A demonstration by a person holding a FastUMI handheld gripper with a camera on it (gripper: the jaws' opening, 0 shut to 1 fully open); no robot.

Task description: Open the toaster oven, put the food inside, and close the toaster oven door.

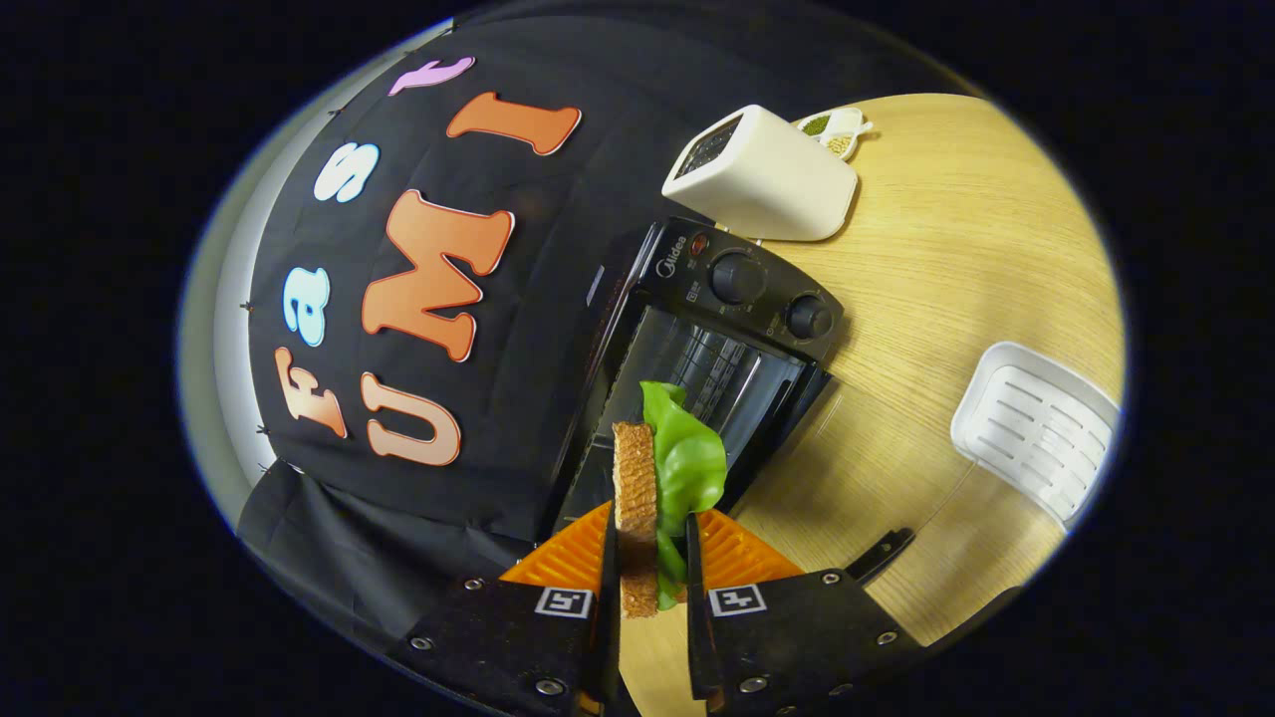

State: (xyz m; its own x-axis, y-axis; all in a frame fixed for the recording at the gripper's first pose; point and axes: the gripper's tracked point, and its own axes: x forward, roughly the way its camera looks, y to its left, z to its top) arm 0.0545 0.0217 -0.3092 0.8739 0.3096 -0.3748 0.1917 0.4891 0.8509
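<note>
My fingers clamp bread slice with lettuce; toaster oven just beyond, door open, cavity holding its rack; white tray on worktop.

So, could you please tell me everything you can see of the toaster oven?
The toaster oven is a black box with two round knobs on a control panel beside its front opening. Its door appears open, showing a wire rack inside. It stands on the wooden table against the black cloth wall, close beside a white toaster. The gripper holds a sandwich just ahead of its opening.
</note>
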